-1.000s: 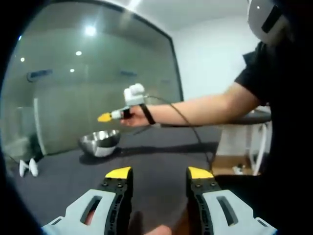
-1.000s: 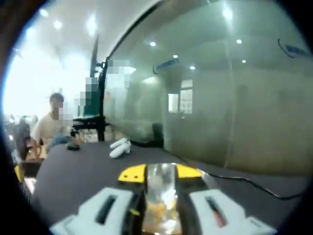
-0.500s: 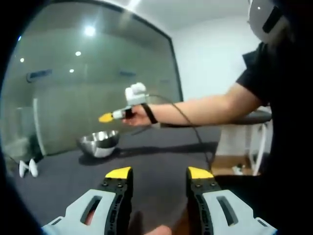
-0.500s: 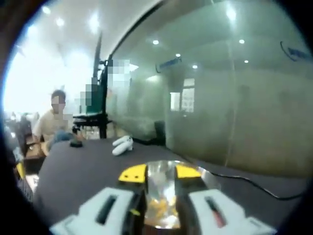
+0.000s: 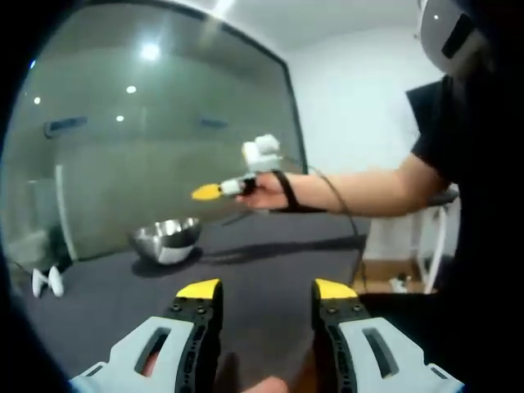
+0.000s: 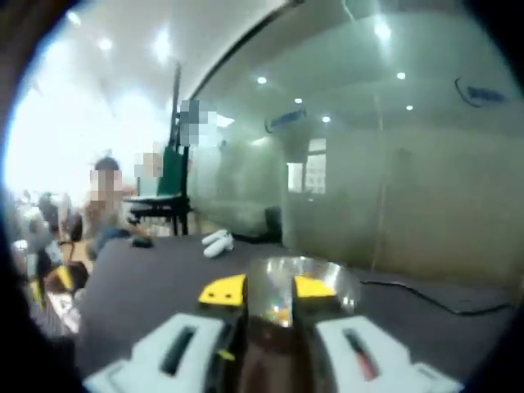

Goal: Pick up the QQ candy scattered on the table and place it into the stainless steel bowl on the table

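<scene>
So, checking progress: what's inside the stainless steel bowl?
In the right gripper view, small orange-yellow candies lie in the stainless steel bowl; the right gripper covers the rest.

Right gripper [image 5: 206, 191] pulled back from over the steel bowl [image 5: 166, 238], now up toward 2 o'clock of it in the left gripper view. In the right gripper view, bowl [image 6: 327, 276] sits farther ahead at 12 o'clock, candy [image 6: 281, 313] visible inside it.
</scene>
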